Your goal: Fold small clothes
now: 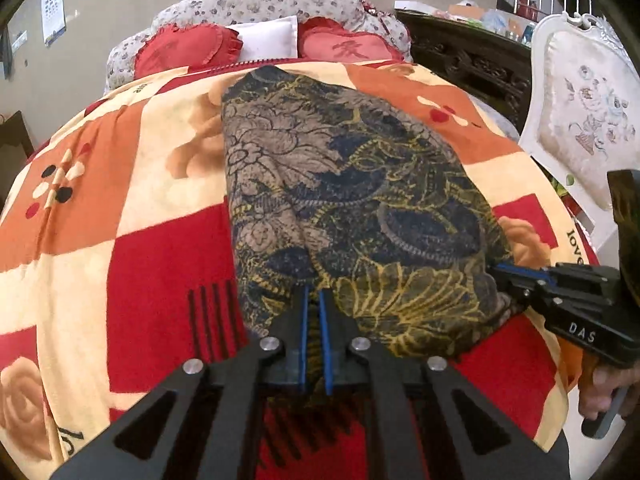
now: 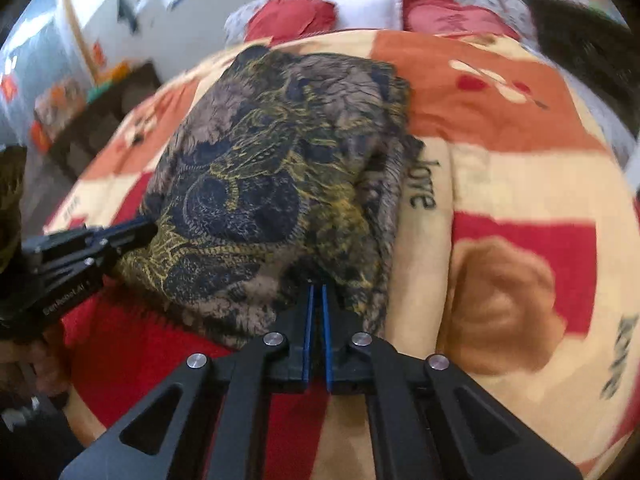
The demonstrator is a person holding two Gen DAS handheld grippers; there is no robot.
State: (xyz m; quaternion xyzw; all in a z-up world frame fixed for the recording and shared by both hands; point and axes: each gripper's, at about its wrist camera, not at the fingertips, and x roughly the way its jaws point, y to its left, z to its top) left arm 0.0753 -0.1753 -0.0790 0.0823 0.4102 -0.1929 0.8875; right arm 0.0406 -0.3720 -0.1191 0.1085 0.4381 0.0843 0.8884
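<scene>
**Two Grippers at the Near Hem: Fold in Progress**

Two black two-finger grippers with blue pads work the near edge of one garment. The left gripper (image 1: pixel 315 294) has its jaws drawn nearly together, and the dark floral-print cloth garment (image 1: pixel 340 184) appears pinched between them at its near hem. The right gripper (image 2: pixel 317 290) is likewise closed on the hem towards the garment's right corner. No earlier fold is confirmed: the garment lies lengthwise on the red, orange and cream patchwork blanket (image 1: pixel 160 264), narrowed, its right side apparently doubled over. Judged from this, the lengthwise fold is done; carrying the near hem to the far edge remains. Beyond the garment lie two red heart-shaped cushions (image 1: pixel 188 48) and a white pillow (image 1: pixel 268 40).
</scene>
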